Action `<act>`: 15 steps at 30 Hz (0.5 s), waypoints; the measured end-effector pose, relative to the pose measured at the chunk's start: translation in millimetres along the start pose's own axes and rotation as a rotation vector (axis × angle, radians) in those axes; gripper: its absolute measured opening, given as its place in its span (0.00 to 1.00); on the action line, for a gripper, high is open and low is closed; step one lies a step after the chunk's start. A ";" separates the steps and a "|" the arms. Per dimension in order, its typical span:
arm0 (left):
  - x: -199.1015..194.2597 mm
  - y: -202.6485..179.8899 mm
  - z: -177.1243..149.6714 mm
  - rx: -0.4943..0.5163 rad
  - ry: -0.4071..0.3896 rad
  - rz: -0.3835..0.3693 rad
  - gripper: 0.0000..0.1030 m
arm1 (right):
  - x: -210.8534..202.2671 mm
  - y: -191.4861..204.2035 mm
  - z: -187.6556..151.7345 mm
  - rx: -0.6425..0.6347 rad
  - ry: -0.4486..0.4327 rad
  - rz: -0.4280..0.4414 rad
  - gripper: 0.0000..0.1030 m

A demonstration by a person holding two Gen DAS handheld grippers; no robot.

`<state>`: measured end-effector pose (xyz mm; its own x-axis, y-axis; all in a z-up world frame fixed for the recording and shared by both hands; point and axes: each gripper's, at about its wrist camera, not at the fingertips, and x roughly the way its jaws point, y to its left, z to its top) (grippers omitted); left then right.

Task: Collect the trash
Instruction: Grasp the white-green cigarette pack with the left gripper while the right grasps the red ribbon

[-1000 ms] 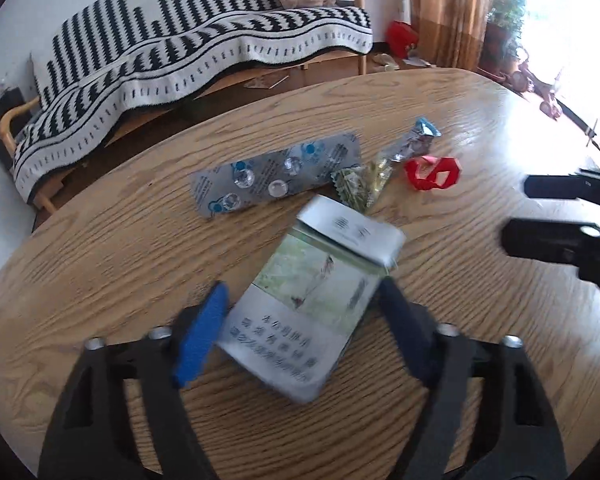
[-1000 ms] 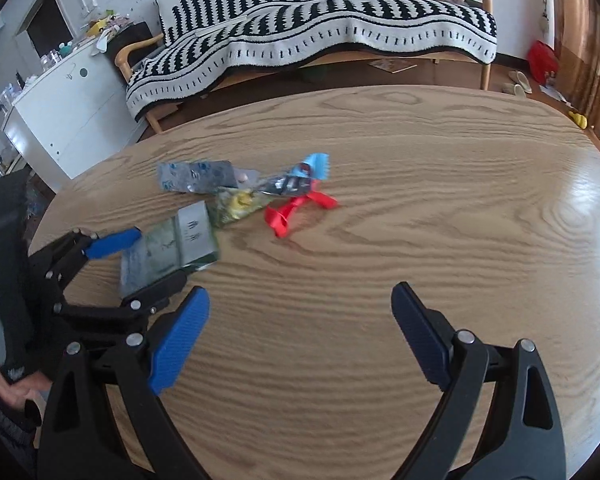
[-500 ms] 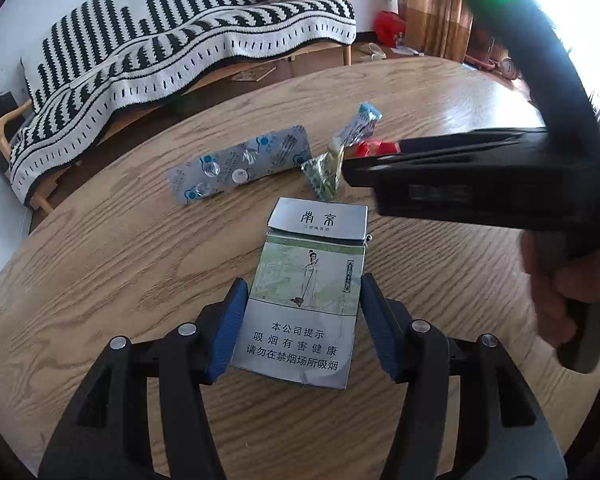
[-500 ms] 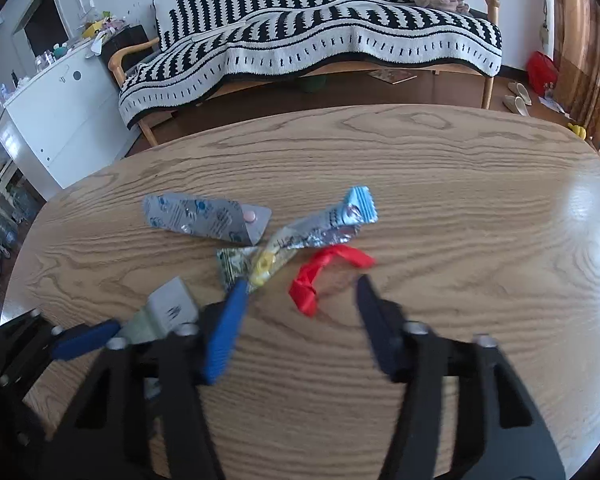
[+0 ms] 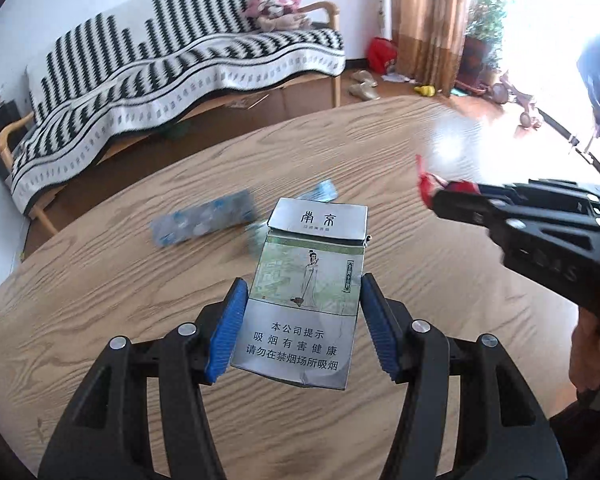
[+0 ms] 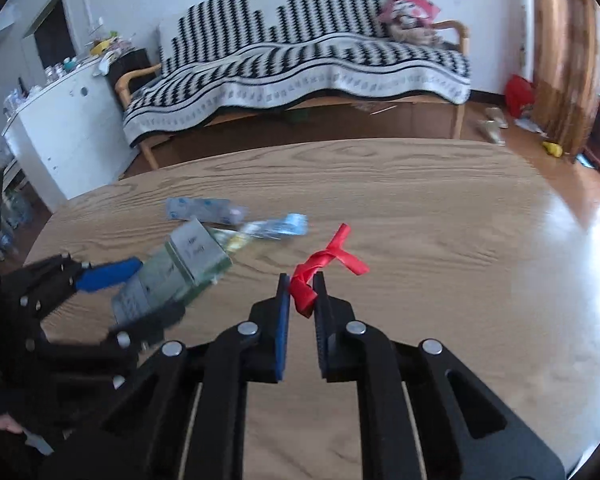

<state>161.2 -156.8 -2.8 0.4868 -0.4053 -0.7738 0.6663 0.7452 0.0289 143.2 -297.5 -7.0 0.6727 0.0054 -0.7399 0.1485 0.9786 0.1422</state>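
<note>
Cigarette pack point(image 5: 306, 292) is clamped between the blue pads point(image 5: 228, 330) of the left gripper point(image 5: 300, 330), lid end pointing away from the camera, warning text nearest the camera. Pack looks lifted clear of the wooden table point(image 5: 100, 280); from the right wrist view it hangs above the tabletop, tilted.

Red ribbon scrap point(image 6: 314, 276) is pinched in the right gripper point(image 6: 301, 292): jaws have just been closing and now sit nearly together with the ribbon between them. Its loose ends stick out beyond the tips. In the left wrist view that gripper sits to the right of the pack, a red bit showing at its tip point(image 5: 428, 186).

Remaining trash, relative to the pack:
- blister pack point(image 5: 204, 224), silver with blue spots, on the table beyond it and to the left, blurred.
- blue-ended foil wrapper point(image 5: 320, 191) just past the pack's lid, mostly hidden by it; in the right wrist view it lies between the pack and the ribbon.
- a small yellow-green crumpled wrapper point(image 6: 234, 240) just beside the pack's lid end, detail too blurred.

Past the table's far edge: a sofa with a black-and-white striped throw point(image 5: 172, 76), soft toy point(image 5: 276, 8) on its right end. White cabinet point(image 6: 60, 128) left of the sofa.
</note>
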 end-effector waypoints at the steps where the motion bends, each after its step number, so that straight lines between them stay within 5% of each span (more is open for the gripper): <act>1: -1.2 -9.7 3.8 0.006 -0.006 -0.011 0.55 | -13.0 -14.2 -5.4 0.014 -0.008 -0.020 0.12; 15: -2.3 -226.3 46.6 0.183 -0.073 -0.255 0.55 | -178.5 -224.3 -111.4 0.278 -0.084 -0.321 0.12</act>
<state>35.6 -349.2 22.0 0.3257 -0.6089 -0.7233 0.8595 0.5095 -0.0419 -91.0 -495.1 19.9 0.6159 -0.3179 -0.7208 0.5414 0.8355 0.0942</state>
